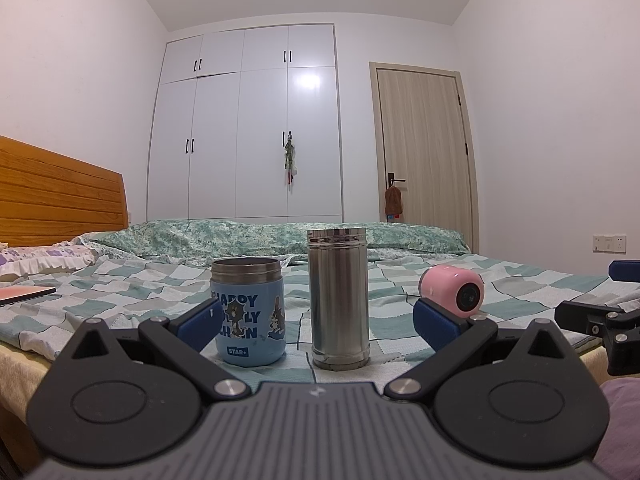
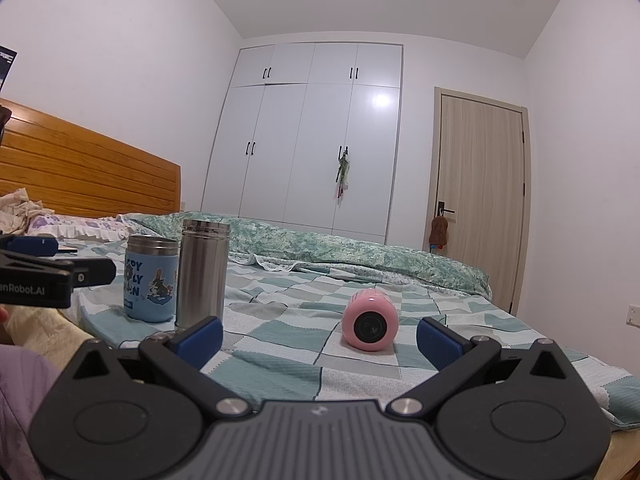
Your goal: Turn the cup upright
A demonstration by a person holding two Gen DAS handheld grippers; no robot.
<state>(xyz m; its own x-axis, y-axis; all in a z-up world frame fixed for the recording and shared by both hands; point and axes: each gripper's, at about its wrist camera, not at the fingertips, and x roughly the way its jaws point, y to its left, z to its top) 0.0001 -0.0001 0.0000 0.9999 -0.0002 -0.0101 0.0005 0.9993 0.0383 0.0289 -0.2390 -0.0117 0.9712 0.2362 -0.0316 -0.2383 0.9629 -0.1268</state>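
Note:
A pink cup (image 2: 370,319) lies on its side on the checked bedspread, its dark round end facing me; it also shows in the left wrist view (image 1: 454,289) at the right. My right gripper (image 2: 319,335) is open and empty, just short of the pink cup. My left gripper (image 1: 316,320) is open and empty, in front of a blue cartoon-print cup (image 1: 249,311) and a tall steel cup (image 1: 339,299), both upright. The blue cup (image 2: 151,279) and the steel cup (image 2: 203,272) stand at the left in the right wrist view.
The bed (image 2: 288,312) has a folded green floral quilt (image 2: 340,246) behind the cups and a wooden headboard (image 2: 88,172) at the left. Pillows (image 1: 44,258) lie at the far left. A white wardrobe (image 1: 244,128) and a door (image 1: 424,152) stand beyond.

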